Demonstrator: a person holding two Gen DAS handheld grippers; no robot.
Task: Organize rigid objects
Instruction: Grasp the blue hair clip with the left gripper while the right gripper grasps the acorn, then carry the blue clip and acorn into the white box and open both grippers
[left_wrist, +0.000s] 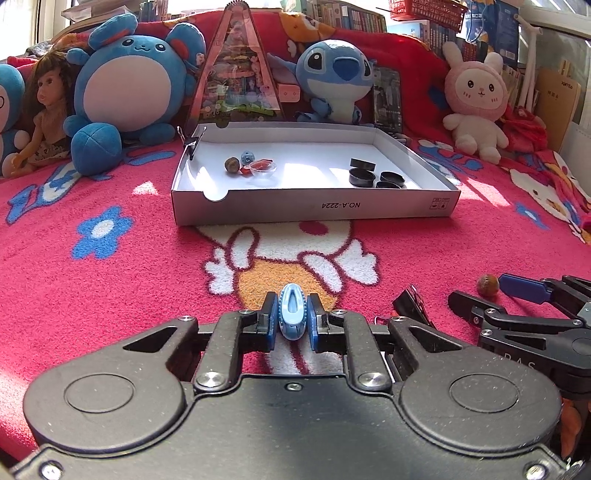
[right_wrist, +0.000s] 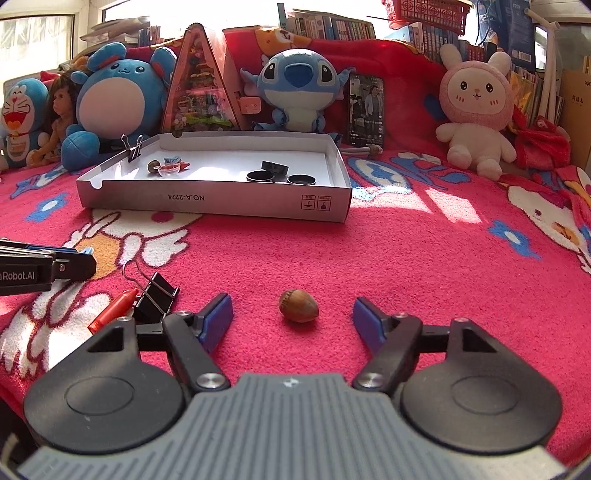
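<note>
Acorn (right_wrist: 298, 306) is lying on the red blanket (right_wrist: 424, 266), sitting between the right gripper's (right_wrist: 292, 318) spread pads without touching either. Left gripper (left_wrist: 292, 320) is clenching a small blue toy (left_wrist: 292, 315) just above the blanket. Beside the right gripper, a black binder clip (right_wrist: 155, 295) and a red crayon (right_wrist: 112, 310) are lying together. Further back, the white box (right_wrist: 221, 201) is holding black caps (right_wrist: 264, 176) and small trinkets (right_wrist: 168, 168).

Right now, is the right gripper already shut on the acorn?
No: the right gripper stands open, the acorn lying untouched on the blanket between its pads.
</note>
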